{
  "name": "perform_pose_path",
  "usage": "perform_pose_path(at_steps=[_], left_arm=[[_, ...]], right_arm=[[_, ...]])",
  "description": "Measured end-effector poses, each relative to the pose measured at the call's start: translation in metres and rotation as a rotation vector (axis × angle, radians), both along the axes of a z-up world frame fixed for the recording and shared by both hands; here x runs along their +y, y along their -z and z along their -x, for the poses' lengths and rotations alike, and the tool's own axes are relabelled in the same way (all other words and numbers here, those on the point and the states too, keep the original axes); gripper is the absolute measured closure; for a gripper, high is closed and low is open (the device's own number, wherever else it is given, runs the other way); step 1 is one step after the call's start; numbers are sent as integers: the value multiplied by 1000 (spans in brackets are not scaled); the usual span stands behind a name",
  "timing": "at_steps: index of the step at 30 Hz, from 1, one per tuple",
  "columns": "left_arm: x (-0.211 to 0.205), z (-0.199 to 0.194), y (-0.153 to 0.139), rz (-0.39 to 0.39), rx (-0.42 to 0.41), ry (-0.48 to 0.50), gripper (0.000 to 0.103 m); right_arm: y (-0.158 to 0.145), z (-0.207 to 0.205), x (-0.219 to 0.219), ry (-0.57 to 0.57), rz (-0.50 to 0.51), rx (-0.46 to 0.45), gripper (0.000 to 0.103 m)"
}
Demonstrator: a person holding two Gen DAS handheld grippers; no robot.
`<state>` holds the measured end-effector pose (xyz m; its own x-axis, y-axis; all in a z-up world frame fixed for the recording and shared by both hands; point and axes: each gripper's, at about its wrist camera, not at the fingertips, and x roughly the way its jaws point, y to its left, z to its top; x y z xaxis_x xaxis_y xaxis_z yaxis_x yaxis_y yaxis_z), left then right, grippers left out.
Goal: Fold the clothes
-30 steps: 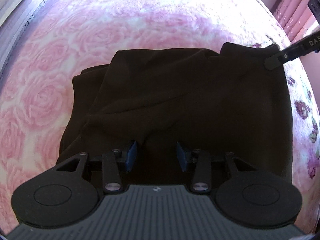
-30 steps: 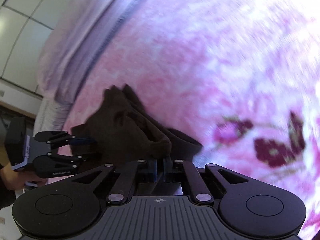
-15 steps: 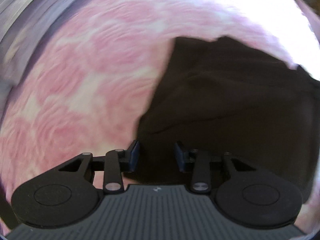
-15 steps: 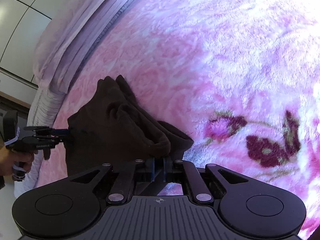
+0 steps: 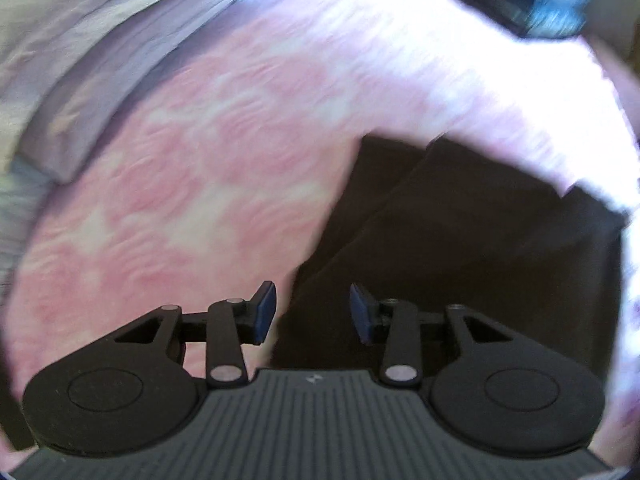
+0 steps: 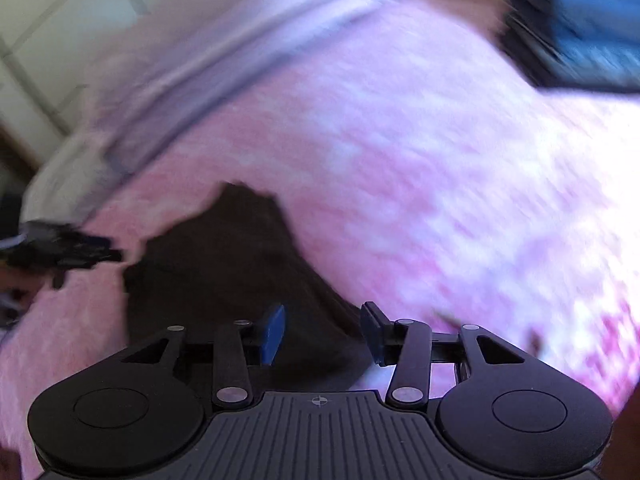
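Both grippers stand spread and hold nothing: the left gripper (image 5: 312, 312) and the right gripper (image 6: 322, 334) each hover at an edge of the dark garment (image 5: 460, 240). It lies, seemingly folded though blurred, lower right of the left view on the pink rose-patterned blanket (image 5: 200, 160).

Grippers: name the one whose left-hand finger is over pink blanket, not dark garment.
The left gripper: its left-hand finger is over the pink blanket, beside the edge of the dark garment. On the right gripper, that finger is over the garment.
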<state>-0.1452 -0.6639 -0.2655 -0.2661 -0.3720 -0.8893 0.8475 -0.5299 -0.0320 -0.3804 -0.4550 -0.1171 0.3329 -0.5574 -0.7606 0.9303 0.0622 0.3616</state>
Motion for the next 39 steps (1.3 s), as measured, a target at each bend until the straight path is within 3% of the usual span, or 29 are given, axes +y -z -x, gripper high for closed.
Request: perform_pose_path(at_steps=[2, 4, 7, 10, 18, 22, 24, 27, 29, 33, 39], left_arm=[[-5, 15, 11, -29, 31, 35, 67], [-13, 33, 34, -59, 8, 71, 68], [-22, 42, 62, -69, -24, 80, 68], [-24, 42, 62, -74, -21, 75, 68], [-26, 39, 52, -93, -28, 70, 71], [-7, 29, 36, -81, -55, 55, 71], [8, 22, 26, -74, -70, 46, 71], [32, 11, 24, -88, -68, 49, 70], [38, 6, 33, -99, -68, 36, 70], [45, -1, 50, -116, -72, 4, 64], [58, 1, 28, -70, -119, 39, 67]], right_arm=[[9, -17, -13, -75, 7, -30, 57], [27, -29, -27, -113, -13, -54, 57], [59, -33, -43, -110, -50, -30, 57], [80, -24, -50, -91, -52, -48, 63], [79, -1, -34, -78, -96, -19, 67], [56, 0, -19, -56, -119, 32, 66], [41, -5, -11, -51, -108, 7, 66], [31, -32, 1, -134, -75, -32, 66], [44, -51, 5, -213, -98, -49, 66], [87, -77, 11, -294, -235, -15, 66], [61, -84, 18, -344, -186, 42, 66]])
